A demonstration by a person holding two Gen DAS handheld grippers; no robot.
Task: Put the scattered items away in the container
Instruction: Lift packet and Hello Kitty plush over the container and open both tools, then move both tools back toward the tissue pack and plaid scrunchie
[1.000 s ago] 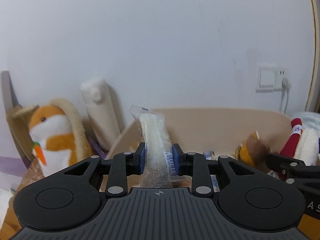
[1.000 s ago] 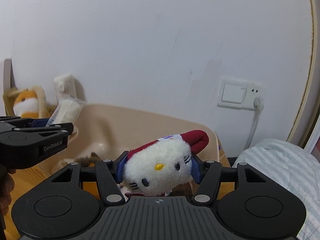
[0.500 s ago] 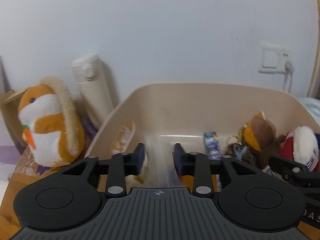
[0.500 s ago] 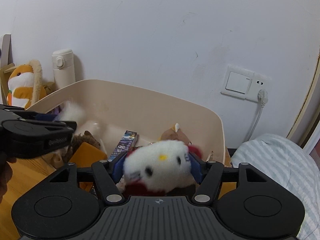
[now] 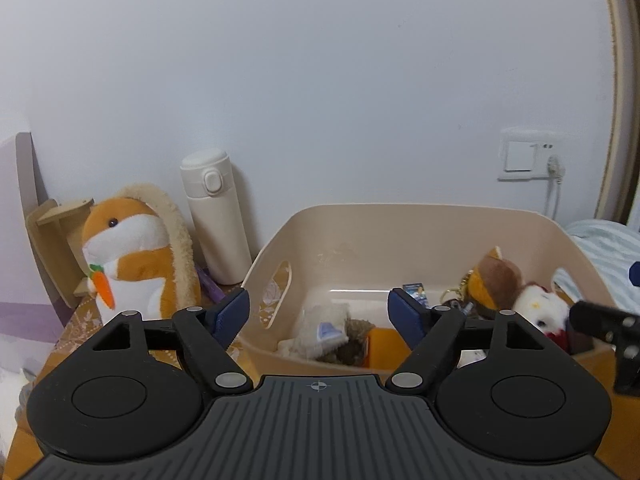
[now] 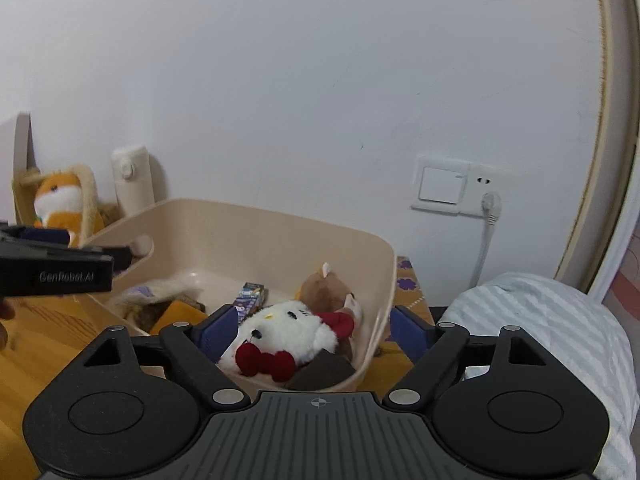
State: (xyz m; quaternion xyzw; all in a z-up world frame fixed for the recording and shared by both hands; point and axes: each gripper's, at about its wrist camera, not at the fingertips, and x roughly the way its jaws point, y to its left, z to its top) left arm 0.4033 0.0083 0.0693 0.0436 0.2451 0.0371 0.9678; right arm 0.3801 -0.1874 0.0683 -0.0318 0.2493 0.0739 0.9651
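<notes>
In the left wrist view, the left claw [image 5: 319, 312] is seen spread wide and empty; the clear crinkled plastic packet [image 5: 323, 330] clamped a second ago has been dropped into the beige plastic container [image 5: 400, 220]. In the right wrist view, the right claw [image 6: 312, 330] is likewise parted, and the white plush cat with a red bow [image 6: 284, 338], gripped earlier, now lies inside the container's near corner. Both items are judged tidied; the orange-and-white plush hamster [image 5: 128, 256] is left on the wooden surface [image 6: 36, 328].
</notes>
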